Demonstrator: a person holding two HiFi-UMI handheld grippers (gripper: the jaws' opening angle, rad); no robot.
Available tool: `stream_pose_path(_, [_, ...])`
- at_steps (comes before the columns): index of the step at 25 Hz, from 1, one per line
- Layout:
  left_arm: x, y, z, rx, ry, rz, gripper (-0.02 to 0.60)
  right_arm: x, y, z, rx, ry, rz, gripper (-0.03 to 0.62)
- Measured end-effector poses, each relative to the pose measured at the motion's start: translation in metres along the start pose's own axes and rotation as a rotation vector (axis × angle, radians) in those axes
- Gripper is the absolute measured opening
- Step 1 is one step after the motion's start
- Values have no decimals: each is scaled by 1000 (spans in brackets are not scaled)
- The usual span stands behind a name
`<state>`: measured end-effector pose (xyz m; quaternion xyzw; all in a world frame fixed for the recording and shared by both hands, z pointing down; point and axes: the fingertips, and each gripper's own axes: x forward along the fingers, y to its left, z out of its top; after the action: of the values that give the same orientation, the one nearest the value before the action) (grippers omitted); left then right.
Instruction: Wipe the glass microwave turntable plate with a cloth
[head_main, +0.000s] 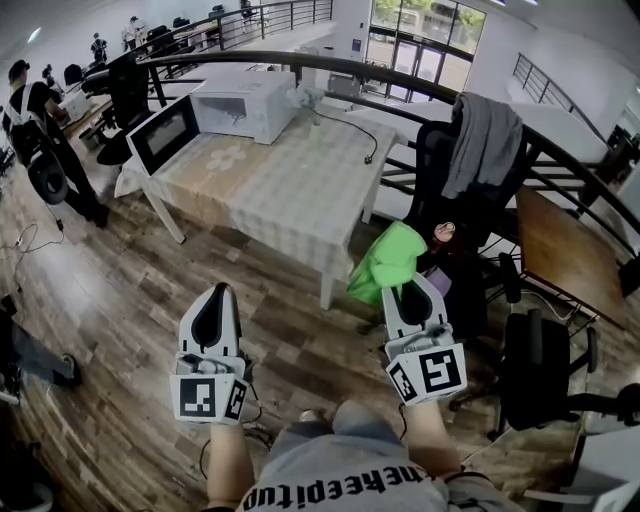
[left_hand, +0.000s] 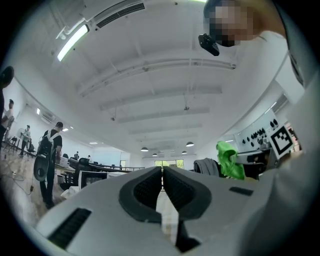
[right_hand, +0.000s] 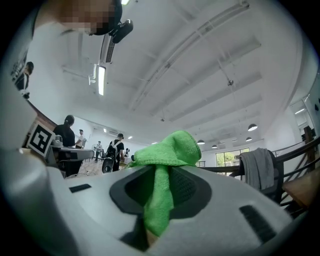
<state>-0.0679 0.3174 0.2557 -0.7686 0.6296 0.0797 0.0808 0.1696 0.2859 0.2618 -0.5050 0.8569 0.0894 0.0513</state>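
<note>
Close to the person's waist, the left gripper (head_main: 217, 298) has its jaws pressed together on nothing. The right gripper (head_main: 411, 292) pinches a green cloth (head_main: 388, 262). Well beyond, on the table (head_main: 300, 215) beside the open microwave (head_main: 245, 105), a faint round shape is probably the plate (head_main: 226, 158). Wiping has seemingly not begun.

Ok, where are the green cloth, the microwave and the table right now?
green cloth (head_main: 385, 262): head view, middle of the bunched fabric.
microwave (head_main: 245, 105): head view, middle of its white body.
table (head_main: 290, 195): head view, bare part of its top.
</note>
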Motion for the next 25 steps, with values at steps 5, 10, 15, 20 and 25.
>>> stream_pose_path(5, [2, 7, -7, -16, 6, -10, 11, 4, 8, -5, -4, 15, -2, 64])
stream_pose_path(10, [13, 9, -17, -27, 22, -19, 11, 14, -1, -14, 6, 33, -16, 64])
stream_pose_path(15, [43, 21, -23, -16, 18, 6, 11, 48, -17, -20, 11, 21, -1, 64])
stream_pose_path(20, [82, 34, -28, 0, 13, 32, 11, 90, -35, -28, 21, 8, 23, 64])
stream_pose_path(25, [134, 36, -30, 15, -9, 36, 11, 138, -62, -30, 23, -15, 46, 64])
